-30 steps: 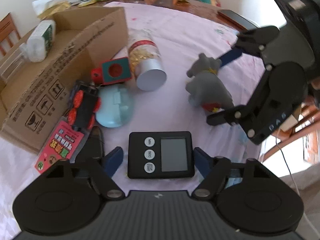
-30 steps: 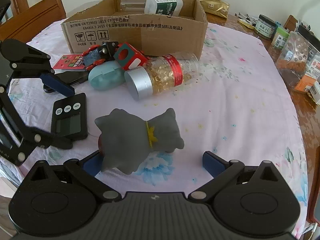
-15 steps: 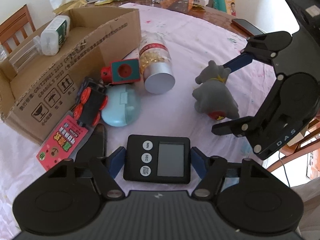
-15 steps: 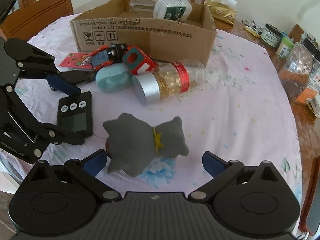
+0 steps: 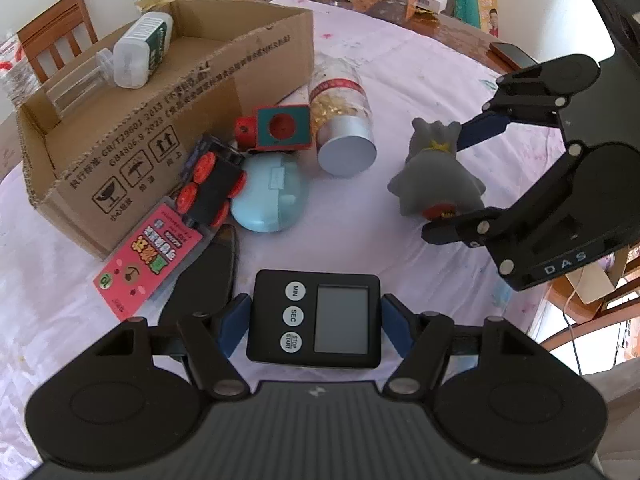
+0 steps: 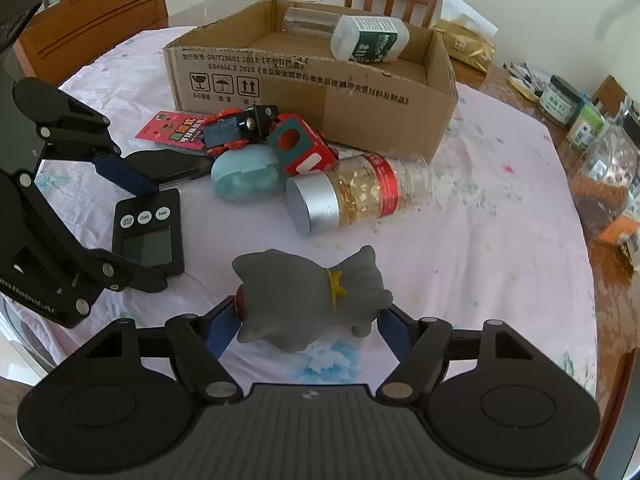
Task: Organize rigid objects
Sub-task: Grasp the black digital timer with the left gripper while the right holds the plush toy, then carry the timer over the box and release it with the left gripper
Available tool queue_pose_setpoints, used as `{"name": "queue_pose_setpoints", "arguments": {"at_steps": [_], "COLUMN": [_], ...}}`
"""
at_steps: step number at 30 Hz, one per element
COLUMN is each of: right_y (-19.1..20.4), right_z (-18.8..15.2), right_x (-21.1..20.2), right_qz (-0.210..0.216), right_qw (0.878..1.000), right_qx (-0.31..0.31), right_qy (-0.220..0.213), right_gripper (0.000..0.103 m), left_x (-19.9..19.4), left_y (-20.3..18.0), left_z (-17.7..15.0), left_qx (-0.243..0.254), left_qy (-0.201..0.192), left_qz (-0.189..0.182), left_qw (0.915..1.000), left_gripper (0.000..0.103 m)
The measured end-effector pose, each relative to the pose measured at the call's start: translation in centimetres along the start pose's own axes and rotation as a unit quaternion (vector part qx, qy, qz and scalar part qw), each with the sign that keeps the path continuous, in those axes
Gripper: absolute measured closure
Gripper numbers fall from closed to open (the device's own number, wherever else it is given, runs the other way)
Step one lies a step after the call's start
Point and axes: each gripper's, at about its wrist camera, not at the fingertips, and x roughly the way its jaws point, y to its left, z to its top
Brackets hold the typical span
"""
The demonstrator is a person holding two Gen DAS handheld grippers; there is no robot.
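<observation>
I've got L gripper [image 5: 316, 322] clamped on timer [image 5: 314, 318] and R gripper [image 6: 306, 326] pinching grey toy [image 6: 308, 296], both low over table [image 6: 500, 240] near box [image 6: 312, 80]; toy's rounded, could squirt out w/ fast lift.

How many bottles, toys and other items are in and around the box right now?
Bottles: 3 (white bottle, clear bottle, capsule bottle)
Toys: 3 (grey toy, red-teal block, toy train)
Other: 4 (timer, blue case, pink packet, black flat item)
Total: 10
</observation>
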Motion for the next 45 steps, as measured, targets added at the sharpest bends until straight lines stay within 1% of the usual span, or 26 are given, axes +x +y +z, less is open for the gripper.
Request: {"name": "queue_pose_setpoints", "arguments": {"at_steps": [3,5,7,12,15,16,17,22,25,28,32,36,38,41,45], "right_y": [-0.2,-0.3,-0.6,-1.0,-0.9,-0.9,-0.8,-1.2,-1.9,-2.6,-3.6,-4.6,-5.0,-5.3,-5.6], "right_z": [0.2,0.2,0.4,0.9,0.9,0.9,1.0,2.0,3.1,4.7,7.2,9.6,10.6,11.9,13.7], "right_x": [0.1,0.1,-0.1,0.3,0.8,0.9,1.1,0.1,-1.5,-3.2,-4.9,-5.8,-5.8,-5.7,-4.8], "right_qz": [0.004,0.011,0.021,0.039,0.046,0.047,0.048,0.037,0.042,0.038,0.035,0.031,0.031,0.027,0.026], "right_qw": [1.000,1.000,1.000,0.999,0.998,0.997,0.997,0.998,0.998,0.998,0.996,0.995,0.994,0.993,0.993], "right_qx": [-0.006,-0.010,-0.011,-0.031,-0.049,-0.053,-0.055,-0.045,-0.040,-0.046,-0.049,-0.047,-0.047,-0.053,-0.055], "right_qy": [0.007,0.003,-0.006,-0.011,-0.009,-0.007,0.000,0.004,-0.010,-0.030,-0.059,-0.084,-0.091,-0.099,-0.103], "right_gripper": [0.024,0.021,0.014,0.013,0.014,0.024,0.024,0.026,0.026,0.026,0.026,0.026,0.026,0.026,0.026], "left_x": [-0.4,-0.6,-0.9,-1.3,-1.5,-1.6,-1.8,-3.4,-5.3,-6.9,-8.4,-8.4,-8.0,-6.9,-5.2], "left_y": [0.2,0.3,0.4,0.4,0.5,0.6,0.7,0.9,1.3,1.9,3.7,5.9,7.1,9.1,11.8], "left_z": [0.2,0.3,0.5,0.7,0.9,0.9,1.0,1.9,3.0,4.4,6.8,9.0,10.1,11.4,12.4], "left_qx": [-0.001,-0.002,-0.002,0.000,-0.005,-0.006,-0.008,-0.018,-0.021,-0.021,-0.025,-0.029,-0.034,-0.047,-0.059], "left_qy": [-0.001,-0.001,-0.002,0.001,0.003,0.004,0.003,-0.004,-0.022,-0.045,-0.082,-0.103,-0.106,-0.100,-0.092], "left_qz": [0.000,0.000,0.002,0.006,0.008,0.010,0.011,0.013,0.013,0.022,0.044,0.072,0.085,0.095,0.111], "left_qw": [1.0000,1.0000,1.0000,1.0000,1.0000,0.9999,0.9999,0.9997,0.9995,0.9985,0.9953,0.9917,0.9902,0.9893,0.9878], "left_gripper": [0.034,0.034,0.034,0.034,0.034,0.034,0.034,0.034,0.033,0.033,0.033,0.033,0.033,0.033,0.033]}}
